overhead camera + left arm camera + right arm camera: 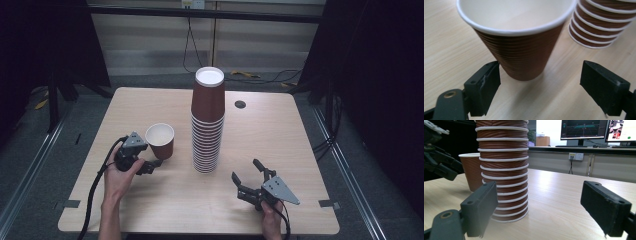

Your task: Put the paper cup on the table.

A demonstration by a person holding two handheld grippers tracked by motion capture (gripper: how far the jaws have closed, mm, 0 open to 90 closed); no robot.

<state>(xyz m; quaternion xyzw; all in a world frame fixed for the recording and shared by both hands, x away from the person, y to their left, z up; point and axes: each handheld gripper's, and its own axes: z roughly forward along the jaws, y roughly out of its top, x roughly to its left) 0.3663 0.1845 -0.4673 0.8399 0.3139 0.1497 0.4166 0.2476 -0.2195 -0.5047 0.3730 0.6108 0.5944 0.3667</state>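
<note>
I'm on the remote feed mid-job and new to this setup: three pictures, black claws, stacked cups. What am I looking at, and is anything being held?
No robot here: a person holds a hand-held two-jaw tool in each hand. The wide picture looks down from above the person's side of the table. There the left gripper sits beside a single cup, which stands upright, mouth up. The right gripper lies near the tall stack of cups, whose cups are upside down.

The other two pictures come from cameras riding on the tools, looking along their black jaws. In the left gripper view the jaws stand wide apart with the single cup just ahead, not gripped. In the right gripper view the jaws are also apart, facing the stack. Nothing is held.
</note>
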